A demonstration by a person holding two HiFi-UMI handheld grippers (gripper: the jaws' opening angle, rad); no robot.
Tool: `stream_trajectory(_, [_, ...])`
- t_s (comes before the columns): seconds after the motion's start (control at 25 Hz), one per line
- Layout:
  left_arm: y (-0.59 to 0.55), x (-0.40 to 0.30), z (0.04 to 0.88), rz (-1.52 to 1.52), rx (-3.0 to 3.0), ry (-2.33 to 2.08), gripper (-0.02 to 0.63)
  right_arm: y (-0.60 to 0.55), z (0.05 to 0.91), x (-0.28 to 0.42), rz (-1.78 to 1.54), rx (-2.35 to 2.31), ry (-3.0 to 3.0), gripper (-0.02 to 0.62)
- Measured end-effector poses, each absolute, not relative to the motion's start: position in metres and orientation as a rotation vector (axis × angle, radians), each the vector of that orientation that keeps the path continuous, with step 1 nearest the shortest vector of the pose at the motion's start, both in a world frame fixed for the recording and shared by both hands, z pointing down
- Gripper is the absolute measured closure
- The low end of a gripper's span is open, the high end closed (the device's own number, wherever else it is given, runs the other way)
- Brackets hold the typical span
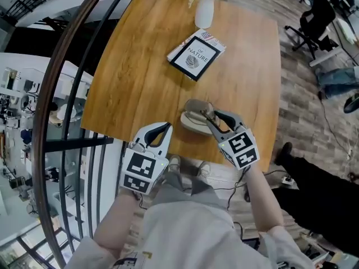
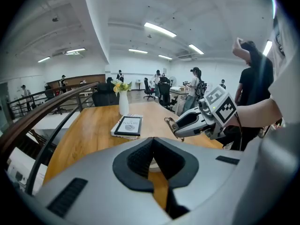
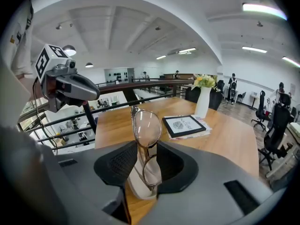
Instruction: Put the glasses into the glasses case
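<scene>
A pair of thin-framed glasses (image 3: 146, 128) stands on edge between the jaws of my right gripper (image 3: 143, 168), which is shut on it. In the head view that gripper (image 1: 212, 117) holds the glasses (image 1: 206, 113) just above the open beige glasses case (image 1: 192, 123), which lies near the front edge of the wooden table (image 1: 146, 72). Part of the case (image 3: 135, 184) shows below the lower lens. My left gripper (image 1: 162, 130) is shut with nothing in it, just left of the case at the table's edge. Its view shows the right gripper (image 2: 180, 125) ahead.
A framed book (image 1: 196, 54) and a white vase of flowers (image 1: 204, 7) stand farther back on the table. A dark curved railing (image 1: 73, 94) runs along the left. An office chair (image 1: 317, 21) and a person in black (image 1: 320, 189) are on the right.
</scene>
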State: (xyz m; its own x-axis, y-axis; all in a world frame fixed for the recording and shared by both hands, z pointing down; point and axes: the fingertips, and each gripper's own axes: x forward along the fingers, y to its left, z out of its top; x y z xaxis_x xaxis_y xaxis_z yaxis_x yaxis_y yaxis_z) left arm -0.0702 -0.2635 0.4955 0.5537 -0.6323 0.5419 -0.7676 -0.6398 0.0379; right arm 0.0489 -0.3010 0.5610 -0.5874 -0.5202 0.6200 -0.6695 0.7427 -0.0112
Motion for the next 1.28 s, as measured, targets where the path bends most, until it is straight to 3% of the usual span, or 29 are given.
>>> stream_trajectory(0.32, [-0.255,-0.077,0.534,0.768,2.443,-1.125,0.589,-0.289,0.633,0.043,0.36,0.737,-2.214,0.444])
stream_trajectory(0.4, [-0.254,-0.078,0.539,0.757,2.421,-1.122,0.589,-0.288,0.645,0.04,0.353,0.714,-2.18,0.57])
stream_trajectory(1.08, [-0.245,-0.079,0.566,0.743,2.339,-1.096,0.589,-0.272,0.698,0.014,0.422,0.496,-2.116,0.569])
stream_trajectory(1.28, [-0.241,-0.075,0.569,0.738,2.335,-1.083,0.589,-0.279,0.696,0.015,0.269,0.599,-2.1,0.551])
